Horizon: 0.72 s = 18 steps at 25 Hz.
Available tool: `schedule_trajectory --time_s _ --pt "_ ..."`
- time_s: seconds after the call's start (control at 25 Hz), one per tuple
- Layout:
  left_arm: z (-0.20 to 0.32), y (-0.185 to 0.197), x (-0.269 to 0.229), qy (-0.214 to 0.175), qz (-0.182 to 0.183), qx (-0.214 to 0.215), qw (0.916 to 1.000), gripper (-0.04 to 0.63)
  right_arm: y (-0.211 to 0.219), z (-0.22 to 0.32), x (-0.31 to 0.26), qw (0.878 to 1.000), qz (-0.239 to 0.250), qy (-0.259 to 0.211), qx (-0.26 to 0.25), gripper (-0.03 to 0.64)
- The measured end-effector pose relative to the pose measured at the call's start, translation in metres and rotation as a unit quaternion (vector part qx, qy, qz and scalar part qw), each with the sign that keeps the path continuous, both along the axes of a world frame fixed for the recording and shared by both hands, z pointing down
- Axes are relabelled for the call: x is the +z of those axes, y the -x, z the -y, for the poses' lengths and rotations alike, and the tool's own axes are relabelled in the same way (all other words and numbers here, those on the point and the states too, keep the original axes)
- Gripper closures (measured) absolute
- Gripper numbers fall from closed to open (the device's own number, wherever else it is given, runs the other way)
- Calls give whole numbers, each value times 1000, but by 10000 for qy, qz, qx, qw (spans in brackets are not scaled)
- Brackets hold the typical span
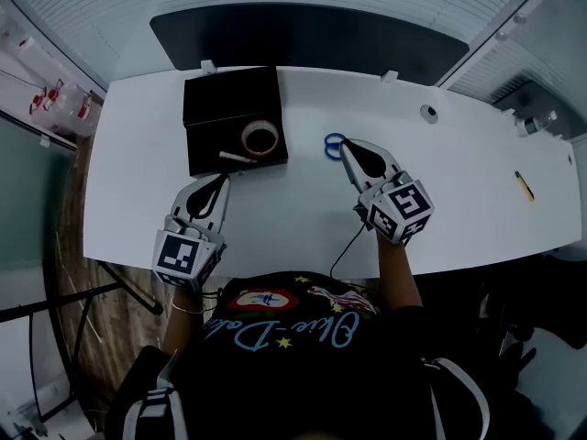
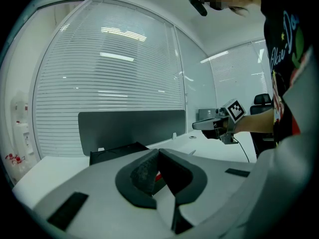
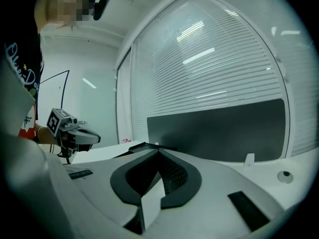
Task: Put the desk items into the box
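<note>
Head view: holding the left gripper clenched, empty, just short of the open black rectangular box at the white desk's far edge, beige tape roll inside; holding the right gripper clenched, empty, just beside blue plastic loops; spotting a yellow stick near the right edge.

- Bare white desk is lying open between my left gripper and my right gripper.
- The black box is standing just ahead of my left claw, its front wall barring a level pass.
- Blue scissors are crowding my right claw's tip.
- A dark panel is closing off the desk's far edge.
</note>
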State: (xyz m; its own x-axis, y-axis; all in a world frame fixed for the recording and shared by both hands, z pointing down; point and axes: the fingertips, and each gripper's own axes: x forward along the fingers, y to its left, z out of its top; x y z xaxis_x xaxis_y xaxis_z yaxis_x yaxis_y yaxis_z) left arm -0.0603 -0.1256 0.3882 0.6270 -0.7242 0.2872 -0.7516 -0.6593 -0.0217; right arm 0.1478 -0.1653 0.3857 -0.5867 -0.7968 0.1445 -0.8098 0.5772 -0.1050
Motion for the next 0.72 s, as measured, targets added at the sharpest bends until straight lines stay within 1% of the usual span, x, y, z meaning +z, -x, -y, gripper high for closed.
schedule_trajectory --time_s 0.16,0.28,0.4,0.56,0.72 --pt "0 -6 0 9 -2 40 10000 594 -7 -2 0 10000 71 -7 45 615" --pt "1 -4 1 -130 10 119 9998 594 -6 -2 -1 9999 97 19 32 615" --pt "1 -2 -2 31 -11 22 10000 594 -3 -1 0 9999 109 59 9 615" --pt "-6 -22 3 24 80 -15 10000 594 -22 -7 6 9999 124 90 -41 615" --pt "-10 -37 5 104 60 -90 9999 594 -36 -10 13 9997 144 174 -67 615"
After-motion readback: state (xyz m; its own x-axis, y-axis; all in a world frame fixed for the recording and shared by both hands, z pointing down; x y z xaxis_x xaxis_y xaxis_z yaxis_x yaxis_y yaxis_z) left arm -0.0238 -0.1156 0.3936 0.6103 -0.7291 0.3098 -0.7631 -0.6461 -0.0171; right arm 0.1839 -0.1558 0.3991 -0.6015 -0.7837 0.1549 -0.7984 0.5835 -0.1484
